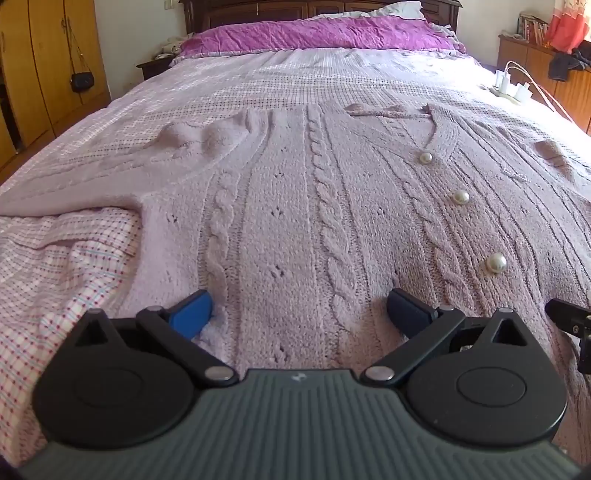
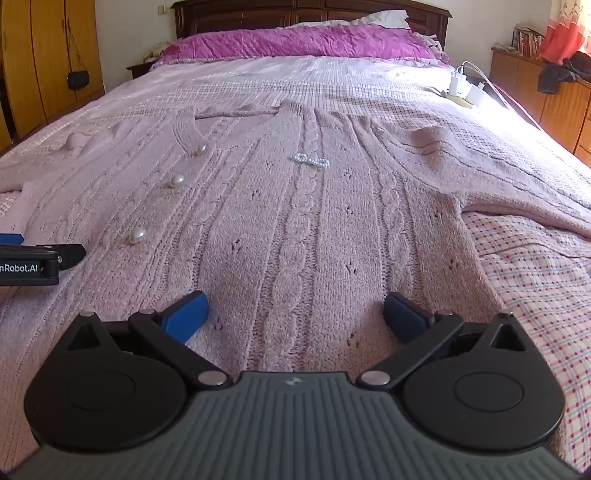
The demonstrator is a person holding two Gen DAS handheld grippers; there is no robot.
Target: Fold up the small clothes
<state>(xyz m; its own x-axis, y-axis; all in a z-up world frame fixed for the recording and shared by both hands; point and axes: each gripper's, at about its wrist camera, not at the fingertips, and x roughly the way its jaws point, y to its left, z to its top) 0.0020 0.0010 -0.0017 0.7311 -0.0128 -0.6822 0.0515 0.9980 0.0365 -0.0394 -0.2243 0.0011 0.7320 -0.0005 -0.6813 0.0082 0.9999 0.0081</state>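
Left wrist view
Left claw [image 1: 299, 314]: wide, both blue fingers [image 1: 192, 314] pressed onto the near hem of the cardigan, nothing pinched between them.
Cardigan [image 1: 295, 206]: pale pink cable knit, spread flat and face up on the bed, collar at the far end, hem near the camera.
Buttons [image 1: 461, 197]: three pearl ones in a row on the right part of the cardigan, running from the collar toward the hem.
Sleeve [image 1: 92, 173]: stretches out to the left, with a raised bump near the shoulder.
Bed cover [image 1: 44, 280]: checked pink and white, bare at the near left.
Pillow [image 1: 314, 35]: purple, at the far end against a dark headboard.
Right claw [image 1: 569, 321]: only a black edge shows at the right border; I cannot tell its state here.

Right wrist view
Right claw [image 2: 295, 317]: wide, fingers resting on the near hem, holding nothing.
Cardigan [image 2: 306, 221]: fills the middle, with the buttons at the left.
Brooch [image 2: 310, 160]: small and silver, lying on the chest, right of the buttons.
Left claw [image 2: 33, 258]: just beside it at the left edge, over the hem.
Chargers [image 2: 465, 88]: white, on the far right of the bed.
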